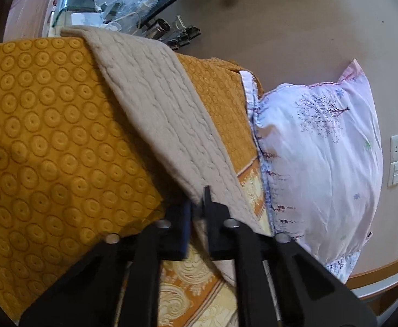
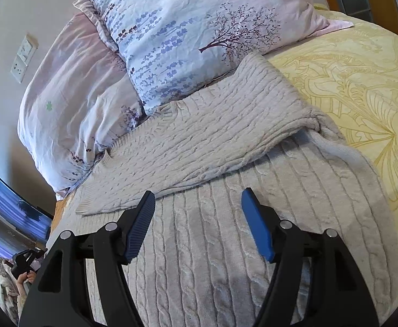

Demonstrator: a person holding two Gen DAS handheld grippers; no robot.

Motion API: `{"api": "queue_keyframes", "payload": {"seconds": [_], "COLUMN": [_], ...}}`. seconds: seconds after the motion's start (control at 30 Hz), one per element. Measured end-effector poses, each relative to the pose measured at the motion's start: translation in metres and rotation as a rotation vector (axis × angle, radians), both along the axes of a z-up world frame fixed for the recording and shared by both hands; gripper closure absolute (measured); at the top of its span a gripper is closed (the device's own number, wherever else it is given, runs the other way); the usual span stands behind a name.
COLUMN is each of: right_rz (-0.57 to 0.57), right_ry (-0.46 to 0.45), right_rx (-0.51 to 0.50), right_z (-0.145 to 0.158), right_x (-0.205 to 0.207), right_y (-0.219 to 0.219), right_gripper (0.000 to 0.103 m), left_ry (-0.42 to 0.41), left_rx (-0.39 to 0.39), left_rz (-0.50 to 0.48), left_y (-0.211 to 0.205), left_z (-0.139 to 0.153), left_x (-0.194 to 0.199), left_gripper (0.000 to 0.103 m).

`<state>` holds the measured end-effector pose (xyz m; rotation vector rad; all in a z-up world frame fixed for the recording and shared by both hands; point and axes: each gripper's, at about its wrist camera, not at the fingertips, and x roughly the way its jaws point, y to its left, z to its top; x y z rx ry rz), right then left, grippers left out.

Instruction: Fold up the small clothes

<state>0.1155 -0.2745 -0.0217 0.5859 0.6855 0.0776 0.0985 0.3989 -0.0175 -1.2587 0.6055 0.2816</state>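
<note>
Two tongs worked one beige cable-knit sweater (image 2: 226, 141) on a bed. Lowest in the left wrist view, the left tongs (image 1: 197, 204) were pressed together on the sweater's edge, which rose from between them as a taut band toward the upper left of the frame, over a mustard blanket (image 1: 43, 141) with a ring pattern. At the bottom of the right wrist view, the right tongs (image 2: 198, 218) were spread wide and held nothing, poised just above the sweater's body, which filled the lower centre of that frame. Just beyond them a sleeve lay folded across the body, running from lower left toward the upper right. Farther off, a floral pillow (image 2: 188, 35) sat in the upper centre, its lower edge touching the sweater, with a yellow patterned bedsheet (image 2: 362, 87) to the right.

My reading is that the fold was mid-way: one sleeve was in, and the left side was being lifted over. The next move would call for the left tongs to carry their edge across the body, while the right tongs pinned or smoothed the knit below (it looked thick and likely to spring back). Whether the second sleeve was tucked, I could not tell.
</note>
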Motion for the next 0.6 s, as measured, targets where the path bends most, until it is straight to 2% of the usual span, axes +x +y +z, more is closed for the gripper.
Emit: {"api": "queue_keyframes", "payload": {"seconds": [0.13, 0.3, 0.4, 0.5, 0.6], "right_rz": [0.004, 0.010, 0.014, 0.018, 0.020], "right_ry": [-0.003, -0.007, -0.009, -0.013, -0.017], "right_rx": [0.007, 0.017, 0.022, 0.030, 0.037], "right_z": [0.000, 0.000, 0.000, 0.000, 0.000], "right_x": [0.000, 0.000, 0.001, 0.001, 0.000], "right_y": [0.000, 0.000, -0.001, -0.001, -0.001], "right_gripper": [0.035, 0.034, 0.034, 0.034, 0.034], "left_ry": [-0.073, -0.179, -0.242, -0.309, -0.344], "left_rx": [0.042, 0.100, 0.139, 0.155, 0.160], "left_rz": [-0.009, -0.090, -0.176, -0.314, -0.447], "left_y": [-0.013, -0.050, -0.086, -0.143, -0.199], "left_z": [0.025, 0.068, 0.094, 0.116, 0.122], "left_x": [0.006, 0.028, 0.048, 0.075, 0.094], "left_gripper": [0.097, 0.098, 0.098, 0.098, 0.098]}}
